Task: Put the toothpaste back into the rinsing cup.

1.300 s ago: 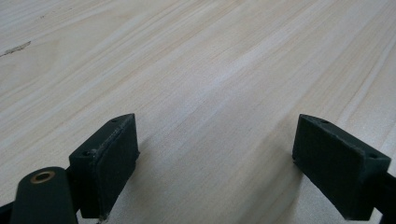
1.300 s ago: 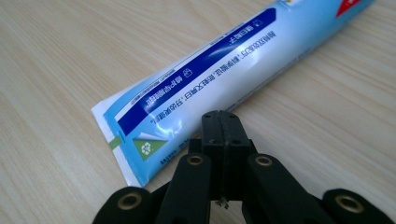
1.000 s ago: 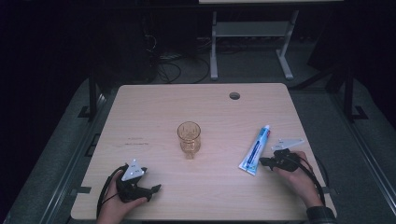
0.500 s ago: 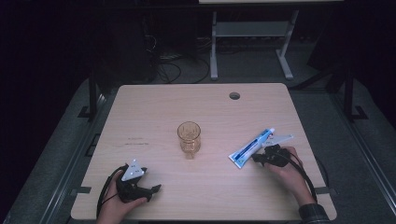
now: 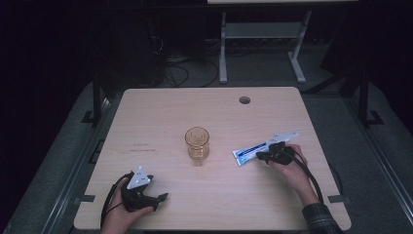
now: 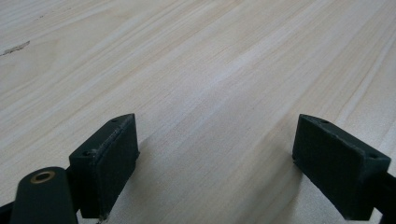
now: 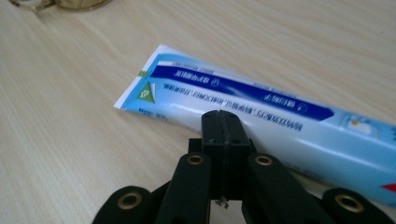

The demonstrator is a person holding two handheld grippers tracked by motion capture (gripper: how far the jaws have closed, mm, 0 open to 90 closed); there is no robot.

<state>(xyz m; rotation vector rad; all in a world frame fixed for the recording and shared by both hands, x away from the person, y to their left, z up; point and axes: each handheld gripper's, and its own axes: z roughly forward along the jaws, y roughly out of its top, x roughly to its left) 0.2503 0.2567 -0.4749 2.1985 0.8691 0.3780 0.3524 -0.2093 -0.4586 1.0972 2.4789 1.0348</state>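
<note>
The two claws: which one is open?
The left claw, down near the table's front edge: its pads stand wide apart over bare wood. The right claw is closed, jaws pressed together beside the toothpaste tube.

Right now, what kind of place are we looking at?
Probably a lab or recording workspace: a plain wooden desk with a cable hole, tangled floor cables behind it, dark surroundings, and staged props, a glass and a toothpaste tube.

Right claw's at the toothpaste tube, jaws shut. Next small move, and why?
Probably ease the right claw back a touch and open it. Its jaws are pressed together with nothing between them, and the tip sits at the long edge of the toothpaste tube, which lies flat on the table. Shut, it can only nudge the tube; open, it could straddle it.
</note>
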